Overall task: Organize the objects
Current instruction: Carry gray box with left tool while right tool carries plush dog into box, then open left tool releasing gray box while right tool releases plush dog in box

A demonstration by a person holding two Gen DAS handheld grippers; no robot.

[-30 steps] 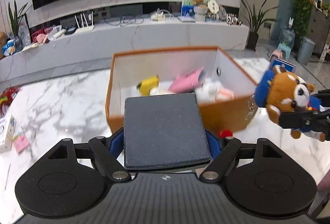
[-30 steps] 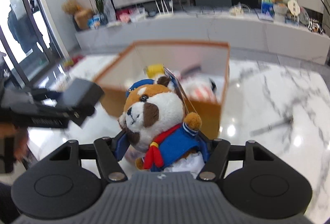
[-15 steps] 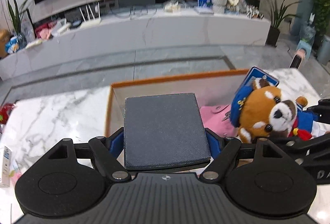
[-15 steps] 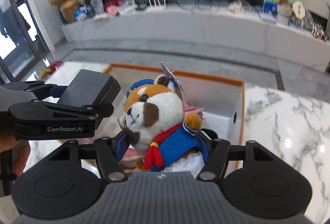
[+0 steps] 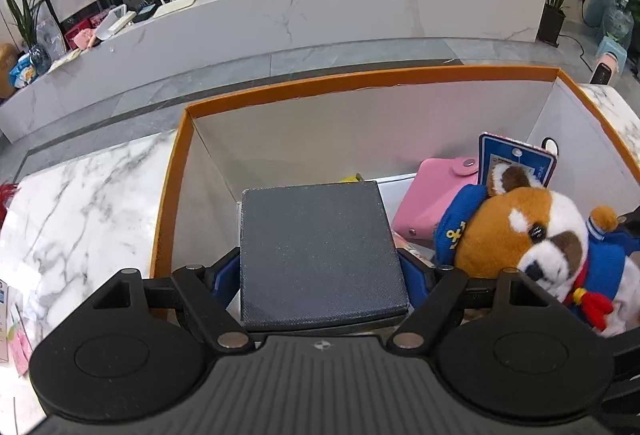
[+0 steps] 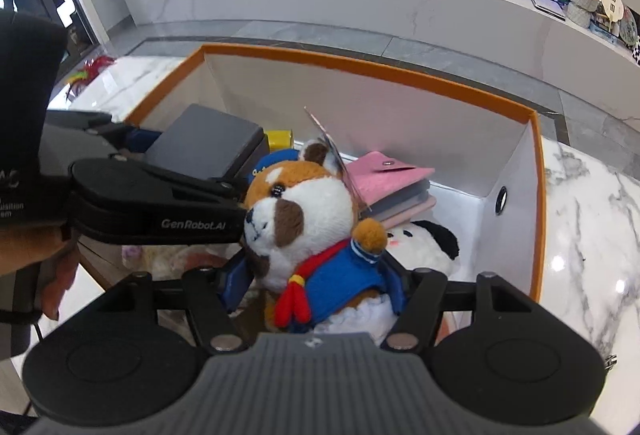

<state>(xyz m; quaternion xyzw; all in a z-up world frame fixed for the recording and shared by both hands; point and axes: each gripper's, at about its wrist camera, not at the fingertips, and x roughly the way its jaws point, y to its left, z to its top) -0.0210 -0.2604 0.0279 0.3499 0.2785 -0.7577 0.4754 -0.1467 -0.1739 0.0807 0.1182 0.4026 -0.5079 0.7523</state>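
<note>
My left gripper (image 5: pixel 320 275) is shut on a flat dark grey box (image 5: pixel 320 247) and holds it over the left half of the open orange-rimmed cardboard box (image 5: pixel 360 79). My right gripper (image 6: pixel 316 279) is shut on a brown and white plush animal in a blue sailor suit (image 6: pixel 304 219), held over the box's middle. The plush also shows in the left wrist view (image 5: pixel 532 243), and the grey box in the right wrist view (image 6: pixel 204 143). Inside lie a pink wallet (image 6: pixel 388 175), a yellow item (image 6: pixel 280 139) and a white and black plush (image 6: pixel 424 239).
The box (image 6: pixel 536 195) stands on a white marble table (image 5: pixel 80 203). A small carton and pink notes (image 5: pixel 16 339) lie at the table's left edge. A red feathery item (image 6: pixel 92 67) lies beyond the box. A long marble TV bench (image 5: pixel 280 15) runs behind.
Both grippers have moved forward and down over the box's opening. The grey box and the plush now hang inside the rim, close side by side.
</note>
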